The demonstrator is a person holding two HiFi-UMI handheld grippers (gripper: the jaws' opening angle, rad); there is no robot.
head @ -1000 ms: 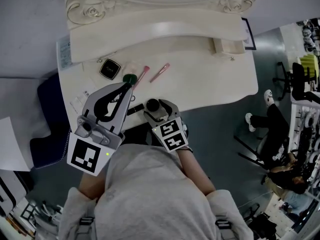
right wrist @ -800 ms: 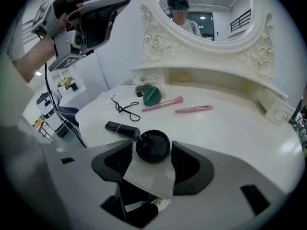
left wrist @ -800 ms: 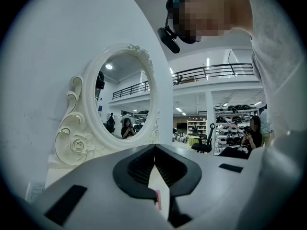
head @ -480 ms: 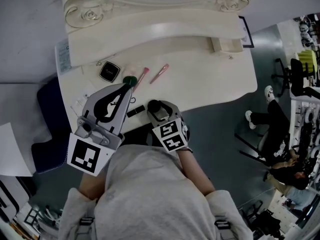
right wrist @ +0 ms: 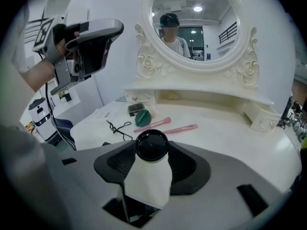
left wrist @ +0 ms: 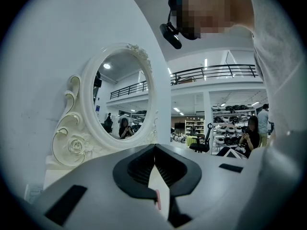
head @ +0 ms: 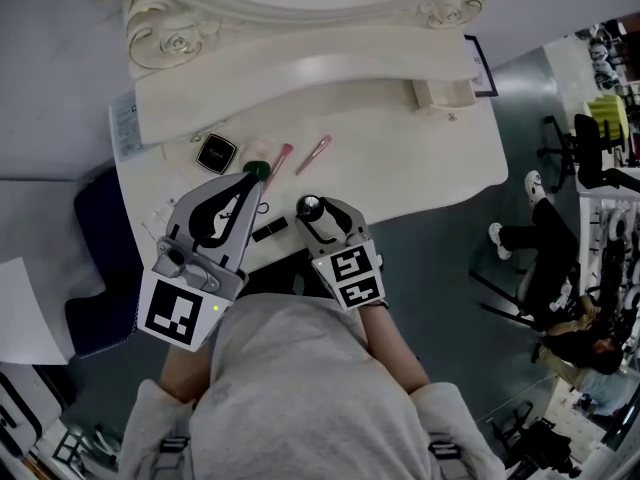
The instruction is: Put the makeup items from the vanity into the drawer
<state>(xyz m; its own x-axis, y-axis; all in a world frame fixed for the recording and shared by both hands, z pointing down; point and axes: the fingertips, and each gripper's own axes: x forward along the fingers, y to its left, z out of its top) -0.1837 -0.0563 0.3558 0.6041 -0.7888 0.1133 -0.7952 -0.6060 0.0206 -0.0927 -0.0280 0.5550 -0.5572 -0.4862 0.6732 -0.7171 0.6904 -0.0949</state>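
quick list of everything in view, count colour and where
vanity: 1, cream, centre
mirror: 1, cream carved frame, on vanity's back
compact: 1, black, vanity's left
sponge: 1, green, beside compact
brushes: 2, pink, right of sponge
wire tool: 1, black, vanity's front left
stick: 1, black, front edge
tube: 1, white with black cap, in right jaws
seat: 1, dark blue, left of vanity
left gripper: 1, grey, jaws together, near sponge
right gripper: 1, grey, jaws just closed on tube

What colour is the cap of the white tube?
Black. Right gripper view shows the cap on the tube best.
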